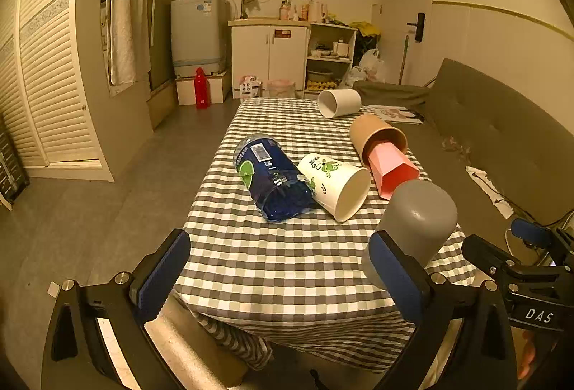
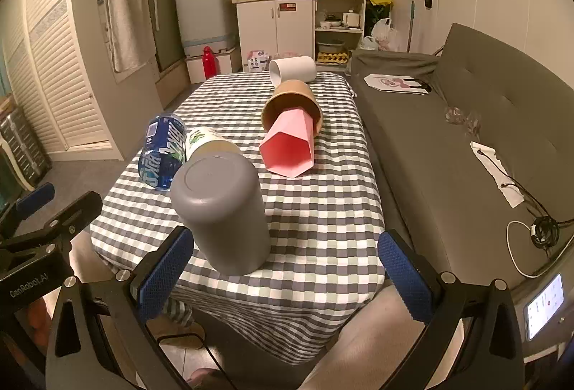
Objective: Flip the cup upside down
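Note:
A grey cup (image 2: pixel 222 210) stands upside down, base up, on the checkered tablecloth (image 2: pixel 323 218) near the front edge. It also shows in the left wrist view (image 1: pixel 416 221), just behind my left gripper's right finger. My right gripper (image 2: pixel 283 271) is open and empty, its jaws wide apart, with the grey cup just ahead of the left finger. My left gripper (image 1: pixel 283 271) is open and empty over the table's front left. Each gripper shows at the edge of the other's view.
Lying on their sides on the cloth: a blue plastic bottle (image 1: pixel 269 175), a white paper cup with green print (image 1: pixel 337 185), a pink faceted cup (image 1: pixel 393 171) stuck in a brown cup (image 1: pixel 373 135), and a white cup (image 1: pixel 339 102). A grey sofa (image 2: pixel 466 139) runs along the right.

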A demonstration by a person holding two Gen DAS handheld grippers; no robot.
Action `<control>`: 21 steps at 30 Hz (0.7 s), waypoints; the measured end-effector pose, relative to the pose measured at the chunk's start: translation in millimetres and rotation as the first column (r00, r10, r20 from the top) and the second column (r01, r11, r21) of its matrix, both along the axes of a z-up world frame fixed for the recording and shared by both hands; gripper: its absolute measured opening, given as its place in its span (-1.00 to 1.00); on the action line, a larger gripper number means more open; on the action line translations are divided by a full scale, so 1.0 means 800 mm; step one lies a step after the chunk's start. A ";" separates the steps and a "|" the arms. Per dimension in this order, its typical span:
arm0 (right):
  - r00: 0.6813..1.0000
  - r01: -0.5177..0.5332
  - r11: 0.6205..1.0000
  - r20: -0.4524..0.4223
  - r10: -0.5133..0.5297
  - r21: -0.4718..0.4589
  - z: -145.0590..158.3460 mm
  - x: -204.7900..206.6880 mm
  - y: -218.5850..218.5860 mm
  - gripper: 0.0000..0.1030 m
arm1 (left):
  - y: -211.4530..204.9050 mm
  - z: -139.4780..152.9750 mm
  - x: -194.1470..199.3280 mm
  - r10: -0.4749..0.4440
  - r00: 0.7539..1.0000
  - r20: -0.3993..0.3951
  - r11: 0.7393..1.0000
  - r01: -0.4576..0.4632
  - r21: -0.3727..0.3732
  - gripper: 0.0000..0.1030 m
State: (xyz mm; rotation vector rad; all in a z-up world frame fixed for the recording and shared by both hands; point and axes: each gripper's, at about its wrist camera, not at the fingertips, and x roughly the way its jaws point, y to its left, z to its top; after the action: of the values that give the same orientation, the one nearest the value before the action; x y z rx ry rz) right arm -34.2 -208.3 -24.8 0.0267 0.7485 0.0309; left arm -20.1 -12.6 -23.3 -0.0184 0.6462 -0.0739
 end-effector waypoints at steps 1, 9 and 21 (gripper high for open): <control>1.000 0.000 1.000 -0.002 0.000 0.000 0.000 0.000 0.000 0.99 | 0.000 0.000 0.000 0.000 1.000 -0.001 1.000 0.000 0.002 1.00; 1.000 0.002 1.000 -0.004 -0.002 -0.003 -0.001 0.000 0.000 0.99 | 0.004 0.000 -0.001 0.025 1.000 0.005 1.000 -0.025 0.009 1.00; 1.000 0.002 1.000 -0.007 -0.002 -0.005 -0.002 0.000 0.000 0.99 | 0.008 0.000 0.000 0.032 0.999 -0.004 0.999 -0.032 -0.005 1.00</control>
State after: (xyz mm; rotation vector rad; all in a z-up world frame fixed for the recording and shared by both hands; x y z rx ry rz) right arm -34.1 -207.9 -26.3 0.0225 0.7556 0.0274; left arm -20.0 -5.9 -23.3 -0.0338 0.6495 -0.0446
